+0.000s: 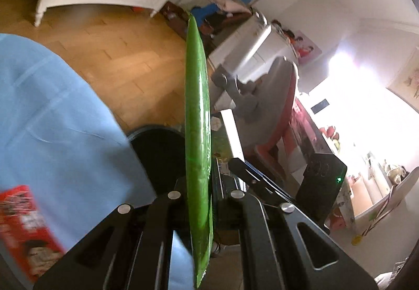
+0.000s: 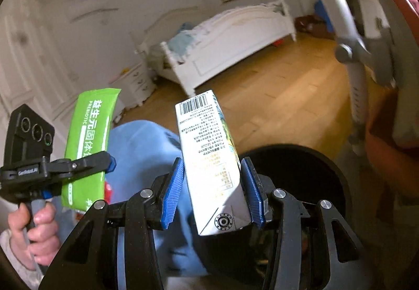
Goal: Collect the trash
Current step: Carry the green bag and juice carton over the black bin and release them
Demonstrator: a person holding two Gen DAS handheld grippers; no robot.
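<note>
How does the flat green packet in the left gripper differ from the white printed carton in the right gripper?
The flat green packet is thin and soft; the white printed carton is a thick, stiff box. The packet carries large white letters, the carton small dark print and a barcode. The left gripper is nearly shut on the packet, while the right gripper stands wider around the carton. Both are held above the black round bin.
</note>
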